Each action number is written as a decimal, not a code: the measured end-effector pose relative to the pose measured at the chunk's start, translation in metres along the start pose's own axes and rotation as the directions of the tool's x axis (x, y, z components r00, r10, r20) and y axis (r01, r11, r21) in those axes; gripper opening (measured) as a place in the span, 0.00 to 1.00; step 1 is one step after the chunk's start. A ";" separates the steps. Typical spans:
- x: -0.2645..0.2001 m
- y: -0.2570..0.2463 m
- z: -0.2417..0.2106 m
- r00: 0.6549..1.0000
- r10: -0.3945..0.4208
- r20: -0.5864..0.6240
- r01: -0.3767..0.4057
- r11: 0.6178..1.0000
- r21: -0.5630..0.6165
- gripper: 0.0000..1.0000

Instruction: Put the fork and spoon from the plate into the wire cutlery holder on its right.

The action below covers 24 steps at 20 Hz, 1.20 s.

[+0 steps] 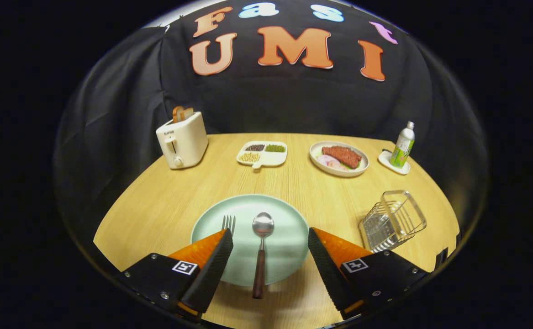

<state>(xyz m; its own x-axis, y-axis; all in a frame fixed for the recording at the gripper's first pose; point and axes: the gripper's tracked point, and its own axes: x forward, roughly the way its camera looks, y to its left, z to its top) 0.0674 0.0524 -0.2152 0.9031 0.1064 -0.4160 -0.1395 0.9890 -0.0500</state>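
Lying between the gripper's (271,242) wide-apart fingers, spoon (261,242) on plate (289,237), fork (228,224) by left finger

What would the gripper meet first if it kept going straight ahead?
Likely the spoon: it lies on the plate between the open gripper's fingers. The fork lies by one finger. Height above the plate is unclear.

So it's a booth setup: black cloth wall (293,105) hangs behind and wraps round the sides, with some creases in it. In front sits a light wood table (166,205) with a rounded far edge that runs right up against the cloth. The light is soft and comes from above, leaving faint shadows on the wood. A pale strip (175,16) peeks out above the cloth.
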 end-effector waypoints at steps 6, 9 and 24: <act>0.023 0.006 -0.032 0.995 0.007 -0.104 -0.012 0.999 -0.050 0.77; 0.027 0.003 -0.040 0.991 -0.018 -0.130 0.007 0.997 -0.083 0.61; 0.009 -0.001 -0.027 0.982 0.015 -0.190 -0.022 0.999 -0.032 0.08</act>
<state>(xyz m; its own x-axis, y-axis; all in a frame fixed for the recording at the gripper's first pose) 0.0645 0.0495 -0.2434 0.8074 0.0999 -0.5815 -0.1720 0.9826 -0.0700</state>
